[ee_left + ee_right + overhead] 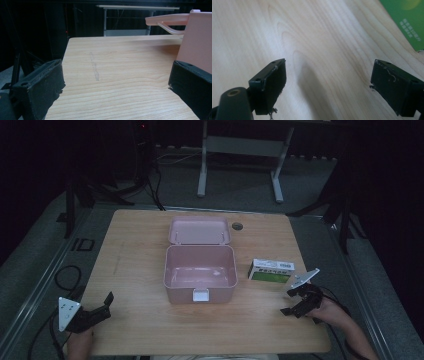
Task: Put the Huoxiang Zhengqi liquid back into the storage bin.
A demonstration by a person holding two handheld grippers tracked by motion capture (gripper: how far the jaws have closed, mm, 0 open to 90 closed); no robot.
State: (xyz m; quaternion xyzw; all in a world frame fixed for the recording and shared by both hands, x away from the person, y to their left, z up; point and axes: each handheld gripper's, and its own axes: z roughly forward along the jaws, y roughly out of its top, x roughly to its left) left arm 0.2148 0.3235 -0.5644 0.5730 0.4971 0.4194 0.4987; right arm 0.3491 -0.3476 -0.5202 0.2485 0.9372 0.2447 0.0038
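- High view: a wooden table (150, 330) carries a pink plastic box (200, 273) at its centre, lid (199, 230) thrown back toward the far edge, a white latch on the near wall; the box looks empty; just beside it, toward the right edge, lies a small green-and-white carton (270, 270), flat and apart from the box; the right gripper (294, 301) hovers near the right edge, just short of the carton, claw spread and holding nothing; the left gripper (106, 305) rests near the near-left corner, well apart from the box, claw also spread and empty; a small dark round fitting (237, 226) sits in the table near the far edge.
- Left gripper view: the two black jaws stand wide apart over bare wood; the pink box wall (197, 47) rises at the right, with the open lid (167, 20) jutting out above it; nothing lies between the jaws.
- Right gripper view: the jaws are spread over pale wood grain; a corner of the green carton (409, 22) shows at the upper right, beyond the right jaw and not between the jaws.
- Judgement of risk: the work in hand seems to be picking up the carton to put it in the box; the carton is off to one side of the claw, so closing from here would likely catch only a corner, or push the light carton along the smooth wood toward the box; a shallow pinch could let it tip or drop over the box rim.
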